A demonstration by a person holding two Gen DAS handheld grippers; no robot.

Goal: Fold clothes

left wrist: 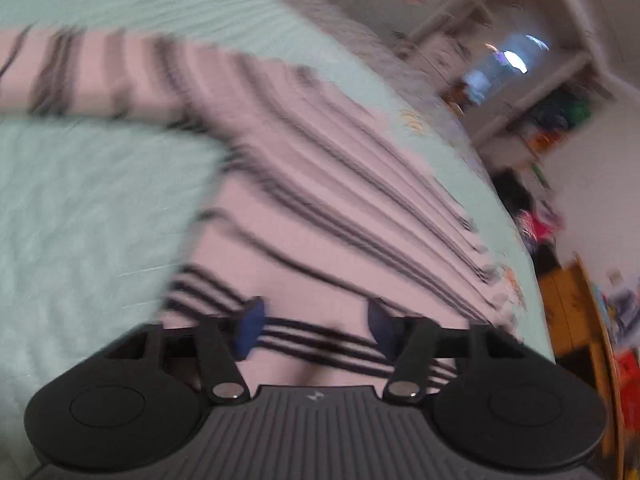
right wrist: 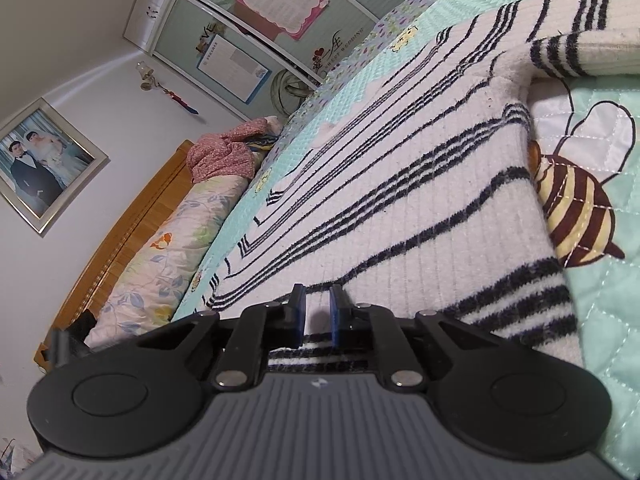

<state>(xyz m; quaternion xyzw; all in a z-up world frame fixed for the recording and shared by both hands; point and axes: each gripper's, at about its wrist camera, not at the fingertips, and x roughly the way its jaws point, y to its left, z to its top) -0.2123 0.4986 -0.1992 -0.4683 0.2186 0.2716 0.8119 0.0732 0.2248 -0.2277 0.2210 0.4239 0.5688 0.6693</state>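
A white sweater with dark stripes (left wrist: 320, 208) lies spread flat on a mint-green quilted bedspread (left wrist: 80, 216). One sleeve (left wrist: 100, 76) stretches to the left in the blurred left wrist view. My left gripper (left wrist: 314, 326) is open, its blue pads wide apart just over the sweater's hem. In the right wrist view the same sweater (right wrist: 400, 200) fills the middle, a sleeve (right wrist: 580, 52) at the upper right. My right gripper (right wrist: 318, 312) hovers low over the hem with its jaws narrowly apart, nothing between them.
A bee picture (right wrist: 572, 216) is sewn on the bedspread (right wrist: 608, 320) right of the sweater. A floral pillow (right wrist: 160, 248), red cloth (right wrist: 224, 152) and wooden headboard (right wrist: 120, 232) lie left. Shelves (left wrist: 540, 92) and a wooden edge (left wrist: 596, 320) stand beyond the bed.
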